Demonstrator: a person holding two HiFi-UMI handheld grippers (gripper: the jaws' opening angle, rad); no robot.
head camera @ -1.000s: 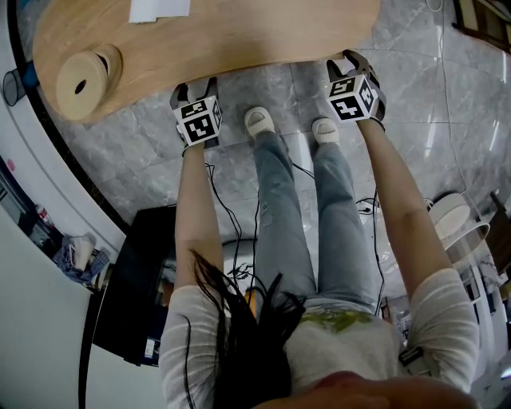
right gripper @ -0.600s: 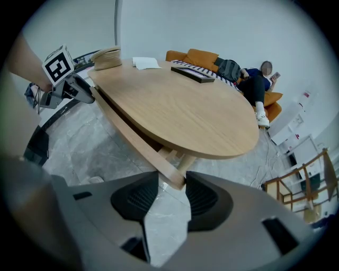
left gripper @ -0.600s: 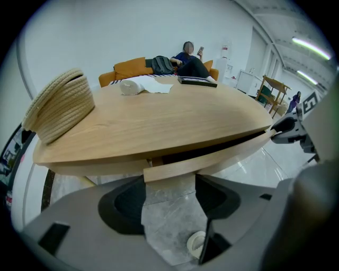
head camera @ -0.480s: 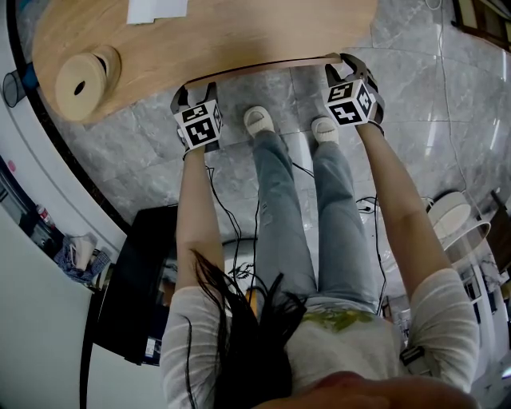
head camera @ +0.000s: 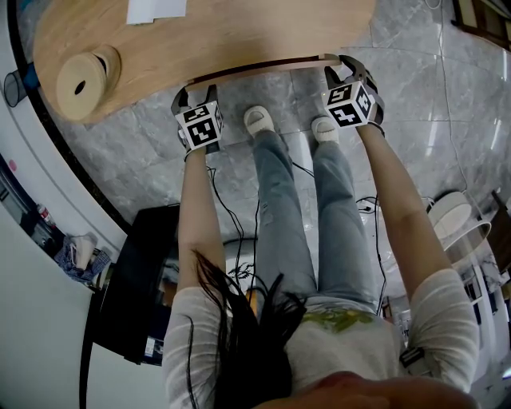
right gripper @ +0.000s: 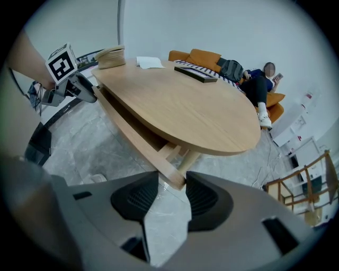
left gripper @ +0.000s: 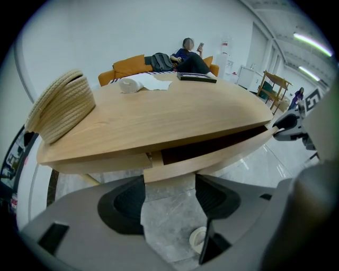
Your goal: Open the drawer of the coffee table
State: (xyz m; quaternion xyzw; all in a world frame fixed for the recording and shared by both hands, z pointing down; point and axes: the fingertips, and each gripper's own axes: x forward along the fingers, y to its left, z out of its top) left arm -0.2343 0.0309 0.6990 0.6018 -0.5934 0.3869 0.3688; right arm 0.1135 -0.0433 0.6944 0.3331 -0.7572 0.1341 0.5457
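Note:
The oval wooden coffee table has a curved drawer front standing a little out from under its near edge, with a dark gap behind it. My left gripper is shut on the drawer front's left end. My right gripper is shut on its right end. In the left gripper view the pads flank the wood on both sides. Each gripper also shows in the other's view: the right gripper, the left gripper.
A woven straw hat and papers lie on the tabletop. My white shoes stand on the marble floor just before the drawer. A black case and cables lie behind me to the left. A sofa with a person stands beyond the table.
The drawer front has come out from under the tabletop, showing a dark gap. Both grippers have drawn slightly toward me with it.

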